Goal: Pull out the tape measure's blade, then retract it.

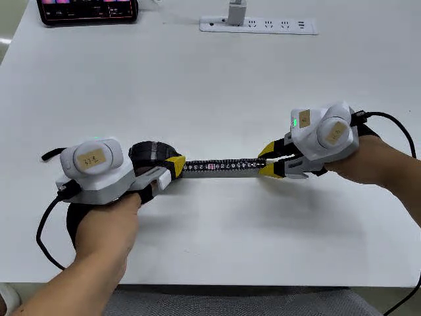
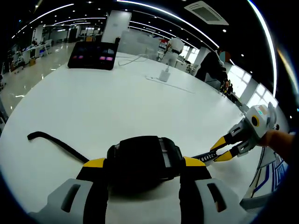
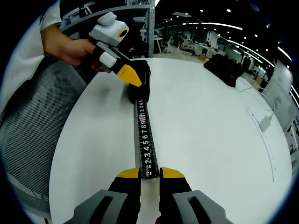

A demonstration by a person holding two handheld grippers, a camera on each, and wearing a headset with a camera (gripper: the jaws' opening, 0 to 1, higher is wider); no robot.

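Observation:
The black tape measure case [image 1: 152, 155] rests on the white table, held between the yellow-tipped jaws of my left gripper [image 1: 172, 166]. In the left gripper view the case [image 2: 142, 161] sits squeezed between the two jaws. A dark blade [image 1: 220, 167] with white numerals runs right from the case to my right gripper [image 1: 270, 160], which is shut on the blade's end. In the right gripper view the blade [image 3: 143, 140] stretches from the right gripper [image 3: 149, 173] away to the case [image 3: 140, 81] and the left gripper [image 3: 125, 74].
A white power strip [image 1: 258, 25] with a plug lies at the table's far edge. A dark tablet [image 1: 87, 10] sits at the far left. A black strap [image 2: 53, 141] trails left of the case. Cables hang from both grippers. People stand in the background.

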